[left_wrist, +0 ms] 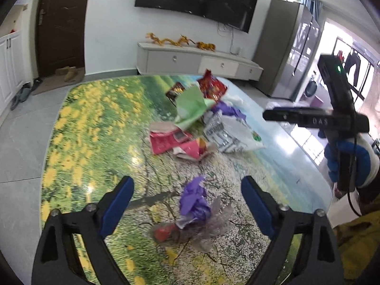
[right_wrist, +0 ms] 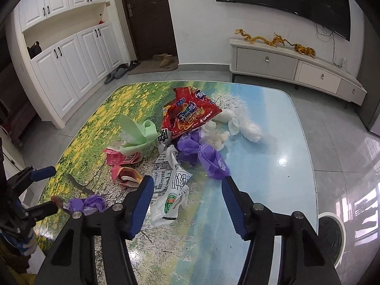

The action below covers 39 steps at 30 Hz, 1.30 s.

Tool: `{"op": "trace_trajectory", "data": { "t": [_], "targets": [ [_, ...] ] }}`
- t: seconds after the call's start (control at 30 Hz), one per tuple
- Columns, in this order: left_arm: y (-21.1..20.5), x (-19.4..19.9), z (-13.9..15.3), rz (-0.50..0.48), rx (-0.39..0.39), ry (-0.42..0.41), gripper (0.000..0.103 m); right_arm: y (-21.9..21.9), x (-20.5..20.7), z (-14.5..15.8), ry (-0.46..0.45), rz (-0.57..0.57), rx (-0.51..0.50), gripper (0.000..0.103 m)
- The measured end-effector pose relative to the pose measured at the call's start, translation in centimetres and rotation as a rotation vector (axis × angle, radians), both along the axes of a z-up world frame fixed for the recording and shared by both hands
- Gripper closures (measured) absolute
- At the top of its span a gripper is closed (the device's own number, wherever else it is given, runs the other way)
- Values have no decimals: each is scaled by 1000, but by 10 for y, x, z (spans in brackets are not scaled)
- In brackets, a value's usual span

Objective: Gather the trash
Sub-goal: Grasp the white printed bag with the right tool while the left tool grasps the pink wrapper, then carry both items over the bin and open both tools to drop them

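Trash lies on a table with a flower-and-sky print (left_wrist: 95, 123) (right_wrist: 273, 166). My left gripper (left_wrist: 187, 185) is open, hovering just above a crumpled purple bag with clear and red wrapping (left_wrist: 193, 201); that bag also shows in the right wrist view (right_wrist: 87, 203). My right gripper (right_wrist: 187, 182) is open and empty above a white printed plastic bag (right_wrist: 171, 190) (left_wrist: 232, 135). Further back lie a purple bag (right_wrist: 204, 154), a red snack packet (right_wrist: 190, 114) (left_wrist: 211, 87), green paper (right_wrist: 137, 137) (left_wrist: 192, 106), pink wrappers (right_wrist: 121, 159) (left_wrist: 171, 142) and white tissues (right_wrist: 247, 128).
A white round bin (right_wrist: 332, 235) stands on the floor at the table's right. A TV cabinet (right_wrist: 296, 68) with golden dragons stands by the far wall under a TV. White cupboards (right_wrist: 71, 71), a dark door and shoes are at the left.
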<state>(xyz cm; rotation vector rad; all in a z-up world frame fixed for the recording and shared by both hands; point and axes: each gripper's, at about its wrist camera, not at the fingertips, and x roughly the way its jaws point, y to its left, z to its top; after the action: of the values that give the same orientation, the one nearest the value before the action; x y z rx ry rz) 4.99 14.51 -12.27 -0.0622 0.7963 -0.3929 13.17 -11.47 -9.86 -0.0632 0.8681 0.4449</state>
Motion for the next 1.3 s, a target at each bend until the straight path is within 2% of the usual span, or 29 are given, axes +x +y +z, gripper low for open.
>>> {"op": "trace_trajectory", "data": {
  "t": [0.23, 0.43, 0.57, 0.63, 0.73, 0.87, 0.93, 1.0, 1.3],
  "targets": [
    [-8, 5, -18, -20, 7, 49, 20, -7, 14, -9, 16, -16, 12, 46],
    [-10, 28, 0, -2, -15, 38, 20, -6, 16, -15, 32, 15, 43, 46],
    [-25, 49, 6, -19, 29, 26, 20, -1, 15, -24, 64, 55, 84, 46],
    [-32, 60, 4, -34, 53, 34, 23, 2, 17, -29, 88, 79, 105, 47],
    [-39, 69, 0, -57, 68, 50, 25, 9, 22, -37, 121, 122, 126, 53],
    [-46, 77, -6, -81, 93, 73, 28, 16, 34, -53, 170, 157, 141, 72],
    [-49, 82, -10, -78, 120, 84, 28, 15, 36, -57, 178, 168, 153, 77],
    [-51, 87, -15, -74, 140, 98, 28, 12, 34, -55, 170, 179, 161, 87],
    [-64, 93, -28, -73, 204, 154, 28, -20, 17, -54, 139, 173, 180, 91]
  ]
}}
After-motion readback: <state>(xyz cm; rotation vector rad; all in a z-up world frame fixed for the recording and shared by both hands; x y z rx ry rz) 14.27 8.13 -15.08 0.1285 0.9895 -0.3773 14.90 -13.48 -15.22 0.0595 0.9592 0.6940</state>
